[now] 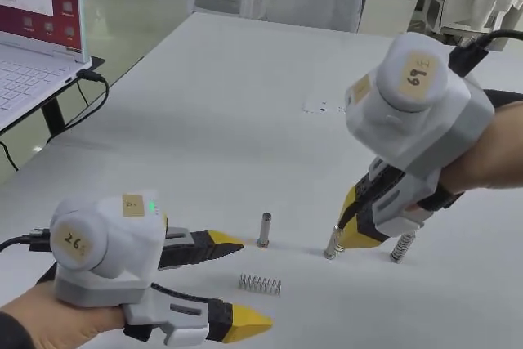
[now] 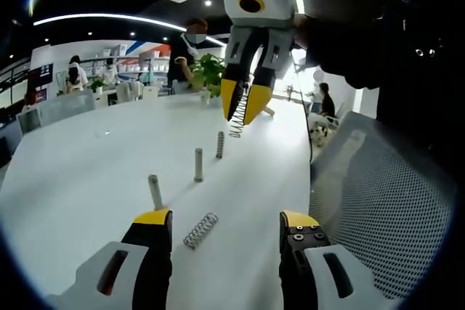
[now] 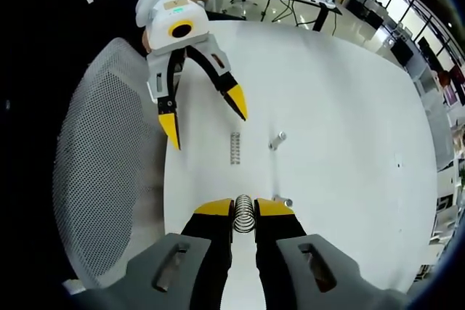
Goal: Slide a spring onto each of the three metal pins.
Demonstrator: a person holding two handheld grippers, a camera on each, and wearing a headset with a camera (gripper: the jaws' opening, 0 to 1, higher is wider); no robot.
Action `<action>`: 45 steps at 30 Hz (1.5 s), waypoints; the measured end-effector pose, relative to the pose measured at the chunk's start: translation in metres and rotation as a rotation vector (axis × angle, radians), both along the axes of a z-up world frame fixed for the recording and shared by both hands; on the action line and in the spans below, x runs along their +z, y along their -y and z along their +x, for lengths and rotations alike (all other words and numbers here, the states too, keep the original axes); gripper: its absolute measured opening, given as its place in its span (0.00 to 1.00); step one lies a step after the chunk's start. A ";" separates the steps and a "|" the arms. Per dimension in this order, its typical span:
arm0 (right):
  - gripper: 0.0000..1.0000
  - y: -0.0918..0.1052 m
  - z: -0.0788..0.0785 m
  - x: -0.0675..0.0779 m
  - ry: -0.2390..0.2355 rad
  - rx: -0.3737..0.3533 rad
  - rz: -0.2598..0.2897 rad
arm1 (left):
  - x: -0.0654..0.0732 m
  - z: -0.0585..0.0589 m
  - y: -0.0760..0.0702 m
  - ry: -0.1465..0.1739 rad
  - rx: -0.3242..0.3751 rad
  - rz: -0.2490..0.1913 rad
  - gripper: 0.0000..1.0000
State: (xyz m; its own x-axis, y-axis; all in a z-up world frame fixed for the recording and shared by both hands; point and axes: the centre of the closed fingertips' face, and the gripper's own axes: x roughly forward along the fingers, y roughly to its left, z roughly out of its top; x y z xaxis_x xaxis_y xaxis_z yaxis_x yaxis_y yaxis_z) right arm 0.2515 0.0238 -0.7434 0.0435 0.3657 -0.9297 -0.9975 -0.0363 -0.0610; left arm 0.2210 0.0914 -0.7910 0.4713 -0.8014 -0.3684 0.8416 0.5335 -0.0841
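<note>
- A spring (image 3: pixel 245 221) was clamped between the right gripper's (image 3: pixel 245 208) jaws, near a bare pin (image 1: pixel 331 243).
- A second spring (image 1: pixel 260 284) lay flat on the white table (image 1: pixel 204 120).
- It lay before the left gripper (image 2: pixel 225 218), whose jaws stood wide apart.
- Another bare pin (image 1: pixel 264 230) stood upright nearby.

Left gripper (image 2: pixel 225 217) agape; right (image 3: pixel 244 207) around spring (image 3: pixel 244 226)

White table (image 1: pixel 204 120) with upright pins (image 1: pixel 264 230) and a loose spring (image 1: pixel 260 284)
</note>
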 end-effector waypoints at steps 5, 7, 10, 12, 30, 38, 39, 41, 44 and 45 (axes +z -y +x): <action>0.09 0.003 0.007 0.002 0.010 -0.011 -0.008 | -0.002 0.001 -0.003 0.000 0.015 -0.003 0.57; 0.09 0.004 0.011 0.003 0.015 -0.016 -0.012 | -0.003 0.001 -0.004 -0.001 0.020 -0.002 0.58; 0.09 0.005 0.016 0.003 0.017 -0.025 -0.015 | -0.004 0.002 -0.006 -0.002 0.028 -0.002 0.59; 0.09 0.005 0.019 0.002 0.022 -0.028 -0.019 | -0.004 0.002 -0.007 -0.002 0.031 -0.002 0.59; 0.09 0.005 0.046 -0.018 0.017 -0.065 -0.067 | -0.006 0.000 -0.008 -0.002 0.055 -0.007 0.64; 0.09 0.005 0.051 -0.027 0.007 -0.070 -0.084 | -0.006 -0.001 -0.009 -0.005 0.057 -0.009 0.63; 0.09 0.005 0.052 -0.028 0.007 -0.071 -0.085 | -0.006 -0.001 -0.009 -0.005 0.057 -0.009 0.63; 0.09 0.005 0.053 -0.029 0.005 -0.075 -0.088 | -0.006 -0.001 -0.008 -0.005 0.057 -0.012 0.63; 0.09 0.005 0.054 -0.032 -0.002 -0.078 -0.092 | -0.005 -0.002 -0.008 -0.005 0.057 -0.014 0.63; 0.09 0.005 0.055 -0.032 -0.004 -0.078 -0.094 | -0.005 -0.002 -0.009 -0.006 0.058 -0.015 0.63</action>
State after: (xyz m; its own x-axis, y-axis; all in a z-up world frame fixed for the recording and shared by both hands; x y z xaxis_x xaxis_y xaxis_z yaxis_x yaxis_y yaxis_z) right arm 0.3061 0.0183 -0.7756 0.0652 0.2721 -0.9601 -0.9977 0.0360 -0.0575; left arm 0.2191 0.1001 -0.7965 0.5148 -0.7782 -0.3596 0.8088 0.5800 -0.0973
